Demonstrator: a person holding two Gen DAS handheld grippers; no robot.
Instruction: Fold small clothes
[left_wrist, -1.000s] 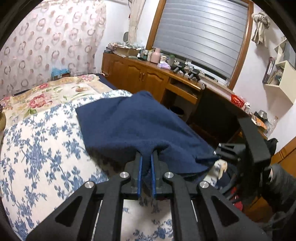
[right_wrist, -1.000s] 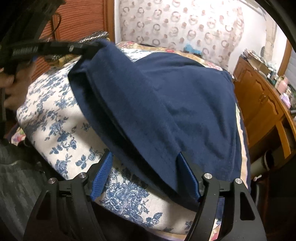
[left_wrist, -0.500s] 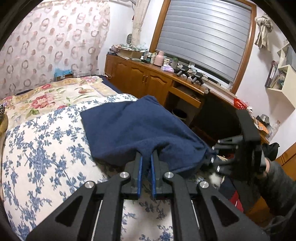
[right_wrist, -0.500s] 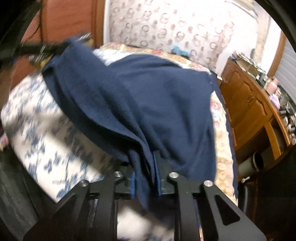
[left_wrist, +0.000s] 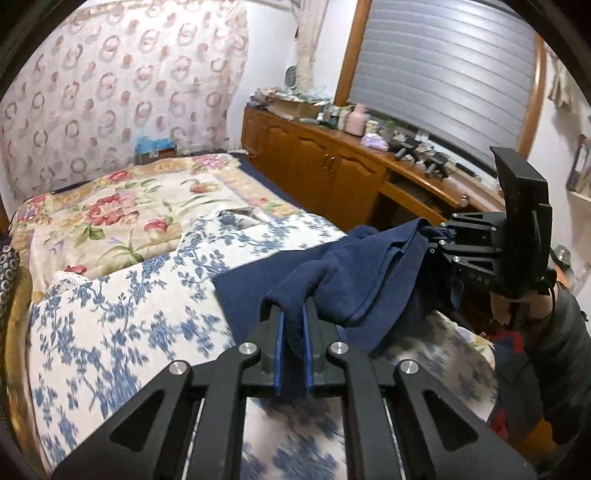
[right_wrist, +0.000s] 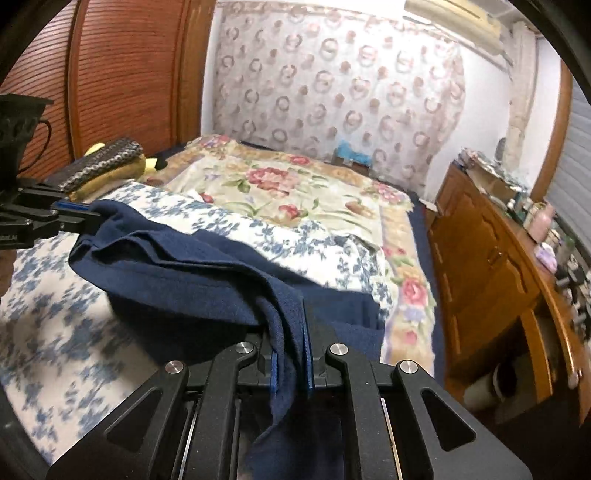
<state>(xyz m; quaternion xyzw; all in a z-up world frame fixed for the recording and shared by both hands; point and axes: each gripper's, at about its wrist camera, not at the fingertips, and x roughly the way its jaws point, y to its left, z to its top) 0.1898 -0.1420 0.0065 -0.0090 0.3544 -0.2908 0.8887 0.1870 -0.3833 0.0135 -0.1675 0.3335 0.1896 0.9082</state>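
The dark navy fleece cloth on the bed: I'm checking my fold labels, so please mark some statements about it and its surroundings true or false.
1. Both hand-held grippers are clamped on the dark navy fleece cloth. True: the left hand-held gripper and the right hand-held gripper each pinch a bunch of it.
2. The cloth lies flat and spread out. False: it is bunched in folds between the two grippers.
3. The quilt under the cloth is white with blue flowers. True.
4. The window shutter is rolled up. False: its grey slats cover the window.
5. The wooden cabinet beside the bed has a bare top. False: bottles and clutter stand on it.
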